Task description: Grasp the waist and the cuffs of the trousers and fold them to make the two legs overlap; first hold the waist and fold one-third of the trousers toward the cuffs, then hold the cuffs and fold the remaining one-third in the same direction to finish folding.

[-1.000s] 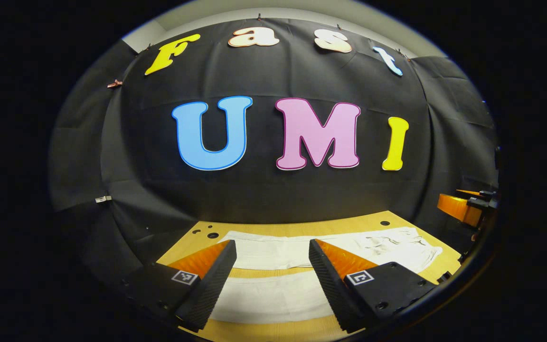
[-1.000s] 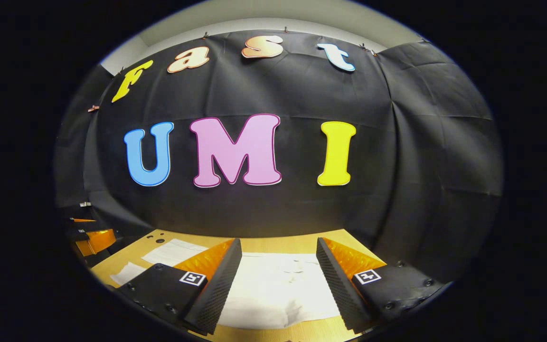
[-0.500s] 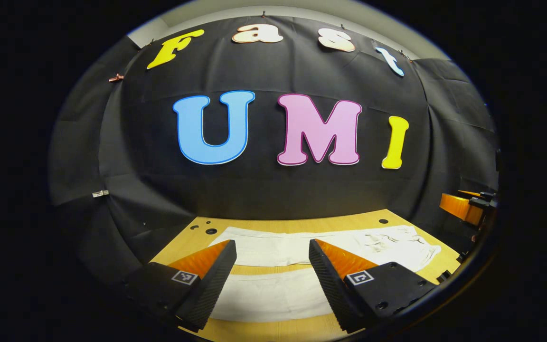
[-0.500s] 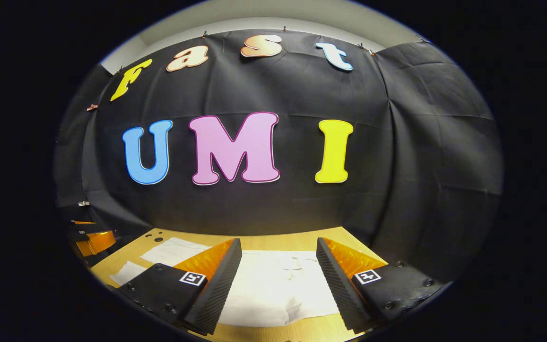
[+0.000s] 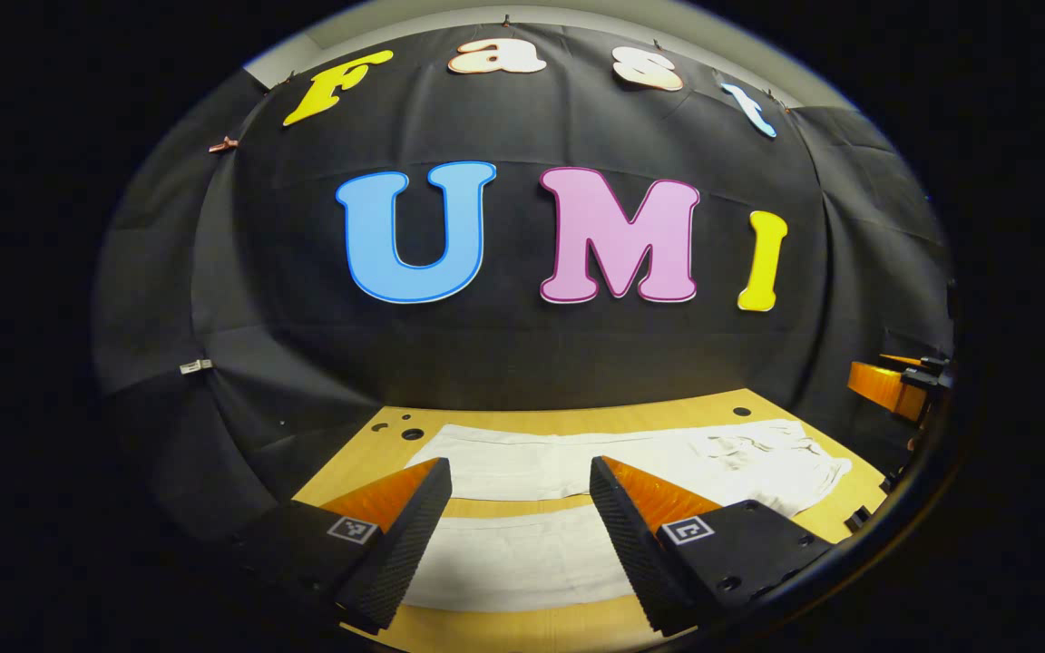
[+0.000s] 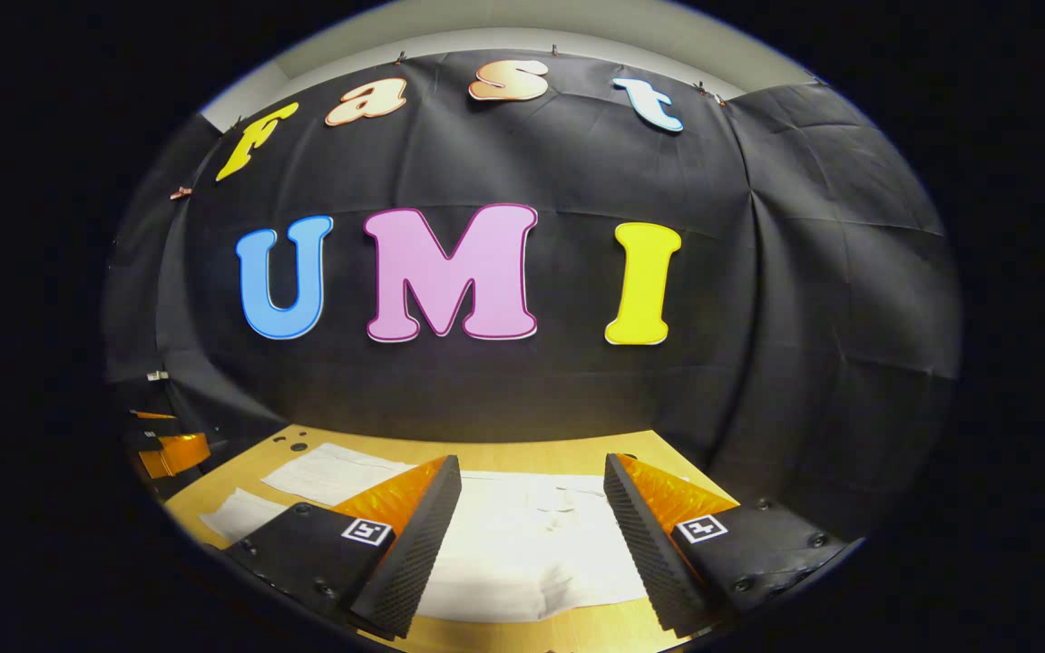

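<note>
Both cameras have tipped slightly downward since the earlier frames: in each view the booth wall sits a little higher and more of the table [image 5: 577, 422] shows beyond the fingers. Nothing on the table has shifted.

Left gripper [image 5: 520, 535]: fingers spread wide, nothing between them, held above the near trouser leg without touching it. Right gripper [image 6: 532, 544]: likewise wide open and empty, poised over the broad end of the garment; it also appears at the far right edge of the left gripper view.

White trousers [image 5: 631, 458] lie flat on the table, spread open, the two legs running side by side with a strip of bare wood between them. In the left gripper view the waist [image 5: 772, 453], slightly rumpled, lies to the right and the legs run off to the left. In the right gripper view the waist end [image 6: 532, 544] lies directly below the fingers, and the cuffs [image 6: 323, 472] show far to the left; whether the cuff edges are flat or turned under is hard to tell there.

Reading: the downward tilt suggests an approach, left gripper toward the leg or cuff end, right gripper toward the waist. No fold has been made; the legs do not yet overlap, so the first step of the task is still ahead. Each gripper must come down to the cloth and close on one edge only.
</note>
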### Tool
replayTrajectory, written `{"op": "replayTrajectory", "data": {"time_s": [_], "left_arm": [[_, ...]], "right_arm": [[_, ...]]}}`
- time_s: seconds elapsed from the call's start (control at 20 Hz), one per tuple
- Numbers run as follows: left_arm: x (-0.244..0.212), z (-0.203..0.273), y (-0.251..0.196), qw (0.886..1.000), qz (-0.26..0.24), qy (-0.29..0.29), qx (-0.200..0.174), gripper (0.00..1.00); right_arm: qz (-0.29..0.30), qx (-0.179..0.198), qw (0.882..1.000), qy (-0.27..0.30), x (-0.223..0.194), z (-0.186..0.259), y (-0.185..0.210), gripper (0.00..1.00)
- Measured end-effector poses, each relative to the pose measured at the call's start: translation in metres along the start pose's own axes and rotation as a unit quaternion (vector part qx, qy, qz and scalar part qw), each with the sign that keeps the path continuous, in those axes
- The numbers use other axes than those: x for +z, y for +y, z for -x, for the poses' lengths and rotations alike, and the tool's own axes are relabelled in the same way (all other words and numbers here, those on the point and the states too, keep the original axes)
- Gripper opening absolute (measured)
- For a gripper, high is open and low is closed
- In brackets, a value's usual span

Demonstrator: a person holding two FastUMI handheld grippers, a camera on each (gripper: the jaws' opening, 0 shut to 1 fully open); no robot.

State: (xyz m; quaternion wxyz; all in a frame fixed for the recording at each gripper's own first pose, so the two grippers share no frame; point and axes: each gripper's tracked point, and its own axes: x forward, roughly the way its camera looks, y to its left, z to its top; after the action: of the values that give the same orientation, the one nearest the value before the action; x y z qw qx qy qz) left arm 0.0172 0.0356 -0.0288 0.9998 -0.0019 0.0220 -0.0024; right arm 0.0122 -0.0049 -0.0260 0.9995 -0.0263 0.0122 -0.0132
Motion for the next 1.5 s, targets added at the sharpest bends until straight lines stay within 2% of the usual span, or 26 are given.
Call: {"op": "replayTrajectory", "data": {"time_s": [0.25,0.4,0.5,0.75,0.95,1.2,1.25,1.35,1.5], "left_arm": [[-0.009,-0.003,0.009,1.0,0.004,0.012,0.008,0.98],[-0.016,-0.004,0.016,1.0,0.005,0.024,0.013,0.98],[-0.022,-0.004,0.025,0.999,0.003,0.033,0.021,0.97],[-0.035,-0.004,0.039,0.998,-0.005,0.051,0.041,0.98],[-0.05,0.003,0.04,0.996,-0.028,0.078,0.038,0.98],[-0.06,0.004,0.041,0.993,-0.043,0.095,0.051,0.96],[-0.062,0.003,0.039,0.993,-0.043,0.098,0.052,0.96],[-0.066,0.001,0.036,0.992,-0.045,0.104,0.055,0.96],[-0.072,0.002,0.03,0.99,-0.054,0.115,0.054,0.98]], "right_arm": [[0.038,0.02,0.999,0.026,-0.015,-0.017,-0.023,0.98],[0.113,0.03,0.992,0.037,-0.027,-0.031,-0.049,0.98],[0.179,0.045,0.982,0.048,-0.037,-0.04,-0.066,0.98],[0.293,0.078,0.947,0.1,-0.079,-0.049,-0.115,0.98],[0.359,0.102,0.915,0.152,-0.117,-0.05,-0.152,0.98],[0.451,0.125,0.864,0.186,-0.16,-0.05,-0.196,1.0],[0.466,0.128,0.854,0.193,-0.165,-0.05,-0.203,0.98],[0.477,0.145,0.84,0.213,-0.183,-0.05,-0.216,0.98],[0.513,0.166,0.81,0.23,-0.204,-0.054,-0.236,0.98]]}}
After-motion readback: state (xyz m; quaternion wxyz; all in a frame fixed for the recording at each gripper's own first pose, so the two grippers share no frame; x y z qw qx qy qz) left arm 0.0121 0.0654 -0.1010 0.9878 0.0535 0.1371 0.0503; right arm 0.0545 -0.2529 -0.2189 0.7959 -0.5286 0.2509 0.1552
